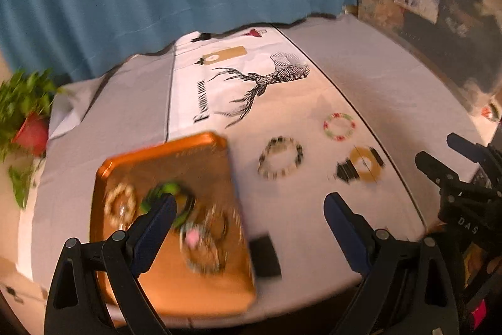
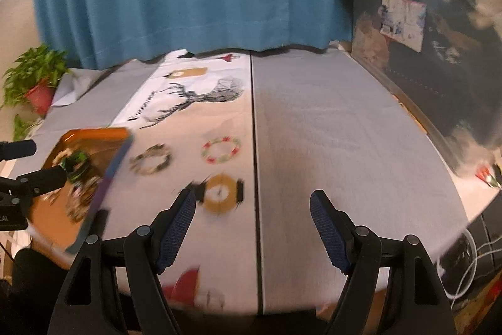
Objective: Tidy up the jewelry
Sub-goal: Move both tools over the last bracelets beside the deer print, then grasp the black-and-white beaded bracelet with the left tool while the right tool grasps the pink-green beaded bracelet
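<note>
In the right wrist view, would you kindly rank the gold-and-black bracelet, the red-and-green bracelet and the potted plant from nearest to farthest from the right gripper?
1. gold-and-black bracelet, on the cloth just beyond the right gripper's left finger.
2. red-and-green bracelet, farther up the cloth.
3. potted plant, at the far left edge.

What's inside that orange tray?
The orange tray holds several blurred bracelets: a pale beaded one, a green and black one, and a few overlapping ones with a pink bit. A left finger covers part of them, so I can't count them.
</note>
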`<state>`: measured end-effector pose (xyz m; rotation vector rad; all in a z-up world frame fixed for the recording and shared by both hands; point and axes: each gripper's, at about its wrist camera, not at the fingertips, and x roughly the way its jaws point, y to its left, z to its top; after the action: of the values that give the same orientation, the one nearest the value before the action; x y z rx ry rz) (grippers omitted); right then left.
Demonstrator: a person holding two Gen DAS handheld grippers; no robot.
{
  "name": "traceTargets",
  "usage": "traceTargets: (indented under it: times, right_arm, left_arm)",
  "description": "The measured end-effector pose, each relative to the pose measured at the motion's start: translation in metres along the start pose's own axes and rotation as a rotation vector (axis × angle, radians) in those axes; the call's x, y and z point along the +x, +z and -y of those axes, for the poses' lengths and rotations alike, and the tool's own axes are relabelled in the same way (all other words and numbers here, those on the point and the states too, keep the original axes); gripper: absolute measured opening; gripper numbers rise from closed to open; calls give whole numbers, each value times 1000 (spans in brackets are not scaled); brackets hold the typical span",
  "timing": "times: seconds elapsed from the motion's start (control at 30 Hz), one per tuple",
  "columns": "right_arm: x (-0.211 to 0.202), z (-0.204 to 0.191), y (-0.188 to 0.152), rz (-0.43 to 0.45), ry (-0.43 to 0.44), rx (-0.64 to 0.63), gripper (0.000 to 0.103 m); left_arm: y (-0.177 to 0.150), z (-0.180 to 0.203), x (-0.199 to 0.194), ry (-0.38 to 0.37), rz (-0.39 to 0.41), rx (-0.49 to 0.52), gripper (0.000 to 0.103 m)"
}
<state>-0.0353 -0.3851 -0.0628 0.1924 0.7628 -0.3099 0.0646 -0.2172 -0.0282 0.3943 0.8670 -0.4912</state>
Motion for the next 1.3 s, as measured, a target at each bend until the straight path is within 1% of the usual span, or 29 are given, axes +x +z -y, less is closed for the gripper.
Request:
traceTargets:
  times: [0.07,0.2,0.33,0.5,0.57,0.6,0.63,0.67,0.73,0.8,0.87,0.9,0.93,0.97,1.0,1.03,1.07,1.17,1.23,1.3]
  right_arm:
    - [24,1,12,-19,6,-1,76]
    - [72,3,30,-56,12,-2,76]
    - [105,1,43,-79,20,-5,76]
    - [137,-8,51,-124,21,-56,76]
    - [150,-12,49,-162,-4,-91,76]
    - [157,-13,46,-188,-27,-111,79]
    - [156,-10,44,-155,-26,-95,82]
    - [158,-7,42,-150,-35,-84,84]
    - [159,-1,40,-147,-16,-54,85]
    - [161,-1,39,-147,-18,-56,85]
    - [162,-1,39,-147,-17,-55,86]
    - [162,-1,38,-147,-17,-57,83]
    - [160,-2,39,-142,-11,-60,61]
    - [158,-4,39,-127,-1,-71,41]
    - [155,-7,40,-116,14,-92,6]
    - [155,-13,40,-119,21,-121,7]
    - [155,-16,39,-120,14,-135,7]
    - [149,-15,40,-128,44,-98,6]
    - [139,-13,41,-108,33,-87,6]
    - [128,-10,43,-95,30,-81,6]
  left_arm:
    - [18,7,26,-18,-29,37,94]
    - [41,11,75,-63,-124,59,94]
    - [54,10,107,-41,-168,87,94]
    - [57,7,135,-20,-229,113,94]
    - [56,7,148,-15,-268,130,94]
    - [54,7,154,-19,-287,134,93]
    - [53,6,157,-29,-284,125,92]
    - [53,2,158,-48,-276,102,91]
    - [54,-1,160,-76,-283,76,91]
    - [53,-3,161,-92,-282,65,90]
    - [52,-4,159,-102,-279,60,87]
    - [51,-5,157,-102,-269,57,76]
    - [51,-7,154,-120,-262,49,49]
    - [52,-9,152,-153,-265,40,29]
    - [53,-11,151,-168,-264,49,9]
    - [54,-13,149,-207,-274,37,8]
    - [53,-14,148,-214,-272,14,8]
    - [54,-13,138,-206,-237,8,8]
    - [53,-16,134,-226,-235,-11,8]
    - [52,-16,131,-224,-235,-11,8]
